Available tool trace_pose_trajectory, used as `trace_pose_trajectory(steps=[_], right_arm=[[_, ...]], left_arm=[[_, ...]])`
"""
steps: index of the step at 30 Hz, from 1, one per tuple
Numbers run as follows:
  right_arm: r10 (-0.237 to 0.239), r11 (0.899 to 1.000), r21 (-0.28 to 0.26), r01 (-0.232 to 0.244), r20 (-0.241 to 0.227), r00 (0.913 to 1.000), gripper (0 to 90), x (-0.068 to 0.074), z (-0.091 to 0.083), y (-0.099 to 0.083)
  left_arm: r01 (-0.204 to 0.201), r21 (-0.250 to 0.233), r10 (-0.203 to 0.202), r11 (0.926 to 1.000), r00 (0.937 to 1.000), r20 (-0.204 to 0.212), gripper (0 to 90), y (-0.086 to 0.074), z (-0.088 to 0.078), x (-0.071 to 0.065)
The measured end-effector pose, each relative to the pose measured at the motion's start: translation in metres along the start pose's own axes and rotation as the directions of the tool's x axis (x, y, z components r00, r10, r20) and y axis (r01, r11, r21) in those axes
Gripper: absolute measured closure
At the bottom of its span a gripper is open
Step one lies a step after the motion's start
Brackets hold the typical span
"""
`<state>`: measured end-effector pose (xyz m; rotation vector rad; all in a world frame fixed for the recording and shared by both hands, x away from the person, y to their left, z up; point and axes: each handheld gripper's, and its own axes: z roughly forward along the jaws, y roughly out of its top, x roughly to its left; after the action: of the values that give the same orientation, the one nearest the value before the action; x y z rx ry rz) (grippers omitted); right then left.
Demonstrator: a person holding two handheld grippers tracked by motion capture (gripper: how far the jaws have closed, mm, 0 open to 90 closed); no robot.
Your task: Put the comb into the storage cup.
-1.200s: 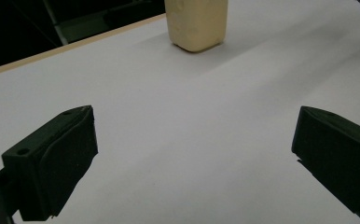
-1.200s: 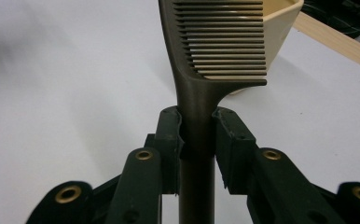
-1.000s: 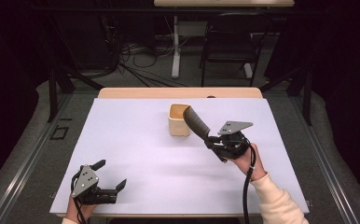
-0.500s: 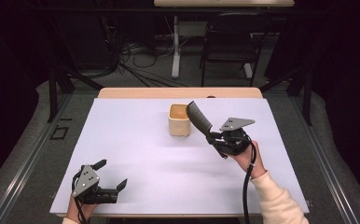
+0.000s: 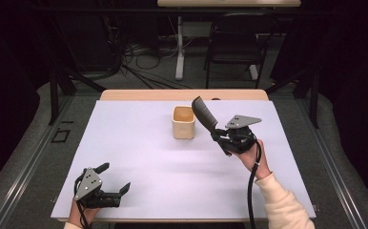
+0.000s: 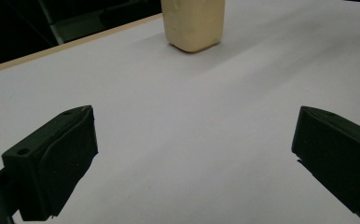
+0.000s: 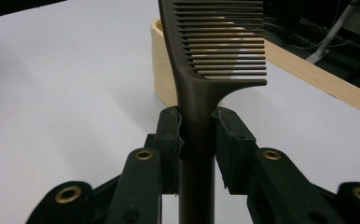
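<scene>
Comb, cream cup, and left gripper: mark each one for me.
comb (image 7: 218, 42), right gripper view, on its teeth.
cream cup (image 5: 183, 123), high view, on its front wall.
left gripper (image 5: 114, 178), high view, midway between its open fingertips.

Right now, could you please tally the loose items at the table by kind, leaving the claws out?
Comb: 1, dark brown, clamped in the right claw
Cup: 1, cream, standing on the white table
Total: 2
</scene>
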<state>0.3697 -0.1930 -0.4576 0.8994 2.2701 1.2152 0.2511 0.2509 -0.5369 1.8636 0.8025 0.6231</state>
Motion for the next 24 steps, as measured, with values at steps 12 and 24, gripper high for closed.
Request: trace_pose_trajectory(steps=[12,24], right_arm=[[0.018,0.999,-0.043,-0.017,0.016,0.9997,72.1,-0.003,-0.001,0.010],[-0.027,0.999,-0.047,0.028,0.033,0.9991,72.1,0.004,0.000,0.030]], left_arm=[[0.005,0.005,-0.005,1.0000,0.9999,-0.016,0.2,-0.001,0.000,0.001],[0.003,0.000,-0.003,1.0000,1.0000,-0.003,0.1,-0.002,0.000,0.001]])
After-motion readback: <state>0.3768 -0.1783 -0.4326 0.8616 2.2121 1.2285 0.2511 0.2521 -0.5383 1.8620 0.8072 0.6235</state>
